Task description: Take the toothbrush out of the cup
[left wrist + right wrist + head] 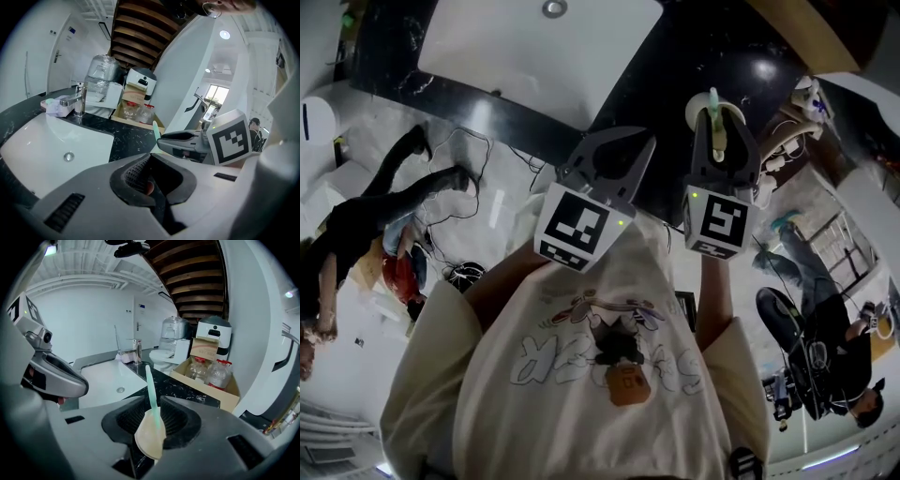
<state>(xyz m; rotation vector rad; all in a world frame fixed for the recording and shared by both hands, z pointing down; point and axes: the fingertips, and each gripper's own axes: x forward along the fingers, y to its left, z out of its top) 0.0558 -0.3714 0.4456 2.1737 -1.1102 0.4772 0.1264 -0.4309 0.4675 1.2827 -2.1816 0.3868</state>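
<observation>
The right hand-held gripper is clenched on the toothbrush. Its jaws close on the wide beige part, and the mint-green stem stands up and forward from between them, tilted slightly left in the right gripper view. In the head view the green tip pokes out past the jaw tips and overlaps a round white rim, the cup, which stands on the black surface to the right of the sink. The views do not show whether the lower end of the toothbrush is inside the cup or clear of it.

The left hand-held gripper is clenched on nothing; its jaws meet around an empty dark hollow. It hangs to the left of the right one, near it but apart, over the front edge of the surface by the sink's corner.

Farther back on the surface, a tap stands behind the sink. A box holding plastic bottles lies to the right.
</observation>
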